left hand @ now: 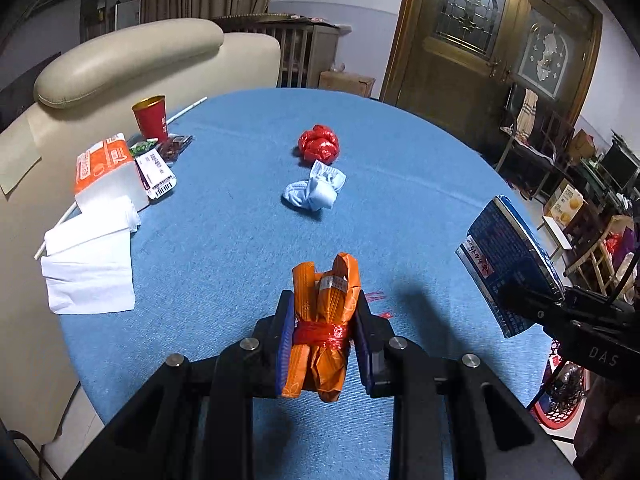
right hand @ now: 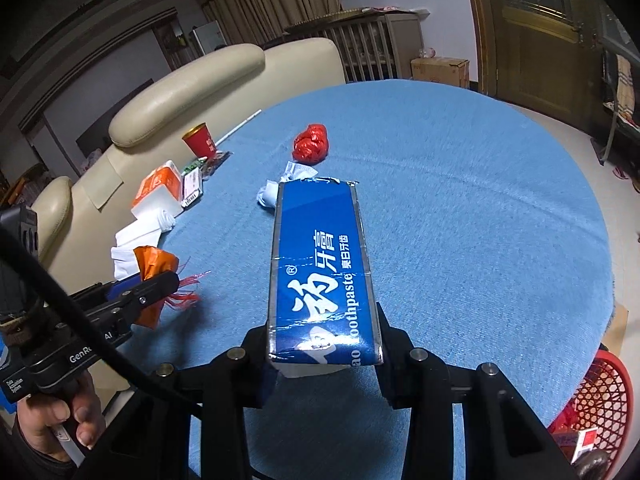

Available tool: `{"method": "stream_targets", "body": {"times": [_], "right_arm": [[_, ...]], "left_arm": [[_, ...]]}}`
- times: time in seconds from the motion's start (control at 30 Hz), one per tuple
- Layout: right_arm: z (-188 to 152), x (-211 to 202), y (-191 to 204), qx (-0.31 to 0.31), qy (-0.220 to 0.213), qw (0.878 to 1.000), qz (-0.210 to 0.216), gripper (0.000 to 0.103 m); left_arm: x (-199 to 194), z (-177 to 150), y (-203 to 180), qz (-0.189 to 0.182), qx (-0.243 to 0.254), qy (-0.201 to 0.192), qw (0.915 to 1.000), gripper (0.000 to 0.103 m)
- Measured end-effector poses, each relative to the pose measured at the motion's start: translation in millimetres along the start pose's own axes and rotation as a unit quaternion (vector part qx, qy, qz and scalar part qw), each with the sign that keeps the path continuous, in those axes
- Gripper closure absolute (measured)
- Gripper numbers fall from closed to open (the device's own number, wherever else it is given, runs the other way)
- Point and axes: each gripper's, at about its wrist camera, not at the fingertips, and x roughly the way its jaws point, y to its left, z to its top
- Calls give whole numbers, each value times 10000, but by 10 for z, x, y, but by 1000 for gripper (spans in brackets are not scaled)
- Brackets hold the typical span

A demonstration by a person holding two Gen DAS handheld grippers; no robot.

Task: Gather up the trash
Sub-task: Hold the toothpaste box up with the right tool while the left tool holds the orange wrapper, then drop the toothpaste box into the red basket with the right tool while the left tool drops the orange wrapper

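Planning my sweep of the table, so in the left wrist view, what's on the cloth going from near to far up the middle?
Orange bag in the left gripper → light blue wad → crumpled red bag.

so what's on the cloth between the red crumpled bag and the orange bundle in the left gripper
A crumpled light blue mask lies between the red bag and orange bundle, clearest in the left wrist view.
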Motion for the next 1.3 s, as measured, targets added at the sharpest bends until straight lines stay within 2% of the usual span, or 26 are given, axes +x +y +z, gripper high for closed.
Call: {"method": "stream_targets", "body": {"times": [0.4, 0.77, 1.3], "right_arm": [[-68, -188, -76, 142, -199, 9997, 1, 61], [-88, -185, -135, 235, -216, 9995, 14, 61], [-205, -385, -469, 624, -434, 9970, -145, 61]], "left_arm": [[-93, 26, -183, -44, 152, -87, 9998, 74], [-44, 36, -331, -122, 290, -25, 9995, 74], [-8, 82, -895, -384, 803, -27, 9960, 75]]}}
